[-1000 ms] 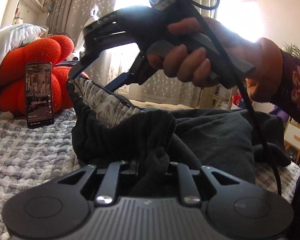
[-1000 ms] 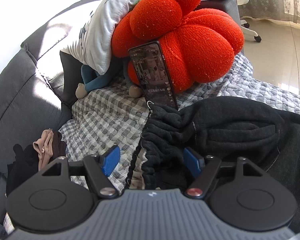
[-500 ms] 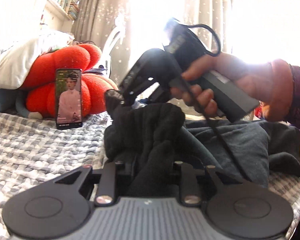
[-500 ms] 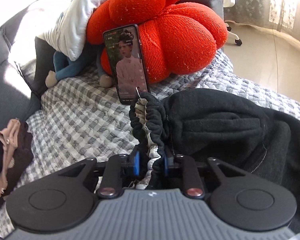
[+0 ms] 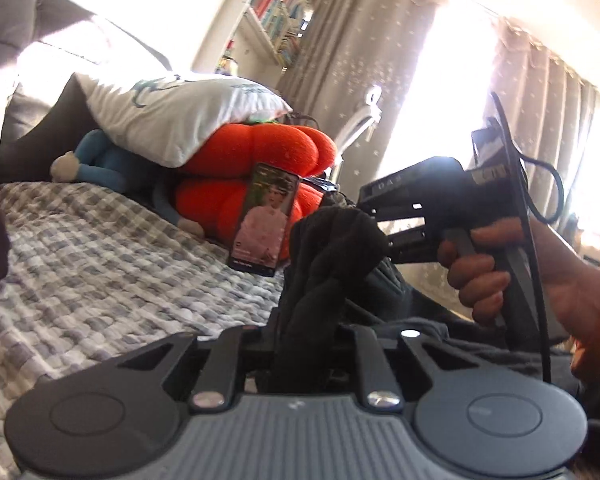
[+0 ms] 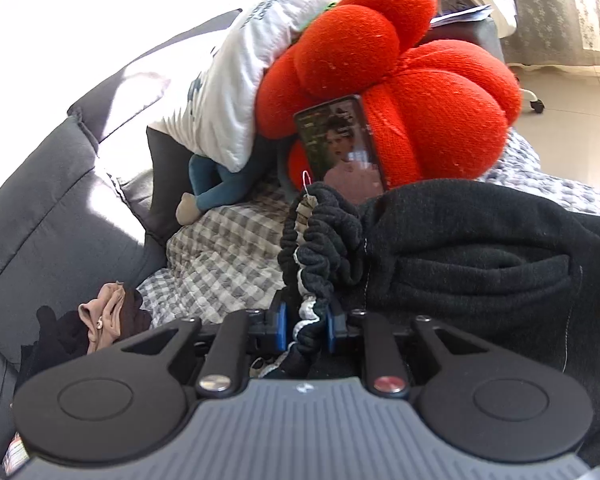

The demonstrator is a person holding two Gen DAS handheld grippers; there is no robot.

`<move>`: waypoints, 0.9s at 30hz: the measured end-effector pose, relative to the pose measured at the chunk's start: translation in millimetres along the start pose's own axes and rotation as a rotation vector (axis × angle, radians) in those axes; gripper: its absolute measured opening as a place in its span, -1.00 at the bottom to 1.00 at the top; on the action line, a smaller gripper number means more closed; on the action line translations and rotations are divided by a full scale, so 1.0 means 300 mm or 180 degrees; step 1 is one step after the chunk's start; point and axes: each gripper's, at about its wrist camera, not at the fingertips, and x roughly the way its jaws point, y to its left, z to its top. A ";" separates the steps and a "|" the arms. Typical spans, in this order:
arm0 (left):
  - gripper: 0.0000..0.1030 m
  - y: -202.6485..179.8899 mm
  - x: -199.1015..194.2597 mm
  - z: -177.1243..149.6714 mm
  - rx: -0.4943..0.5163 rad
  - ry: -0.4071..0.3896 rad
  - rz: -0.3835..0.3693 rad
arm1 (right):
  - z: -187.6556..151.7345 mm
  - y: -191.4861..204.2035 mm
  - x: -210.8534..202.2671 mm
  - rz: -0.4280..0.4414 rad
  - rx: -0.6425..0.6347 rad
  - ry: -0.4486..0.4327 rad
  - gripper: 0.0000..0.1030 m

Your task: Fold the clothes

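Both grippers are closed on the same dark trousers (image 6: 480, 256). In the right wrist view the right gripper (image 6: 307, 326) pinches the gathered elastic waistband (image 6: 320, 236) between its blue pads (image 6: 281, 326); the part of the band inside the jaws is mostly hidden. In the left wrist view the left gripper (image 5: 306, 336) has its fingers pressed around a bunched fold of the black cloth, which stands up and covers the fingertips, so the contact itself is hard to see. The right gripper also shows there at the right, held by a hand (image 5: 540, 276), its tips lost behind the cloth. The trousers lie on a checked blanket (image 6: 228, 256) on the sofa, cut off at the right edge. Behind them a phone (image 6: 342, 148) leans on a red cushion (image 6: 420, 92), its lower part hidden by the waistband. A white pillow (image 6: 240, 84) lies on the cushion's left.
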 end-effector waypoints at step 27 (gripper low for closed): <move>-0.33 0.374 -0.037 0.085 -0.0792 0.0618 0.1118 | -0.086 0.220 0.431 -0.0101 -0.0037 0.0337 0.01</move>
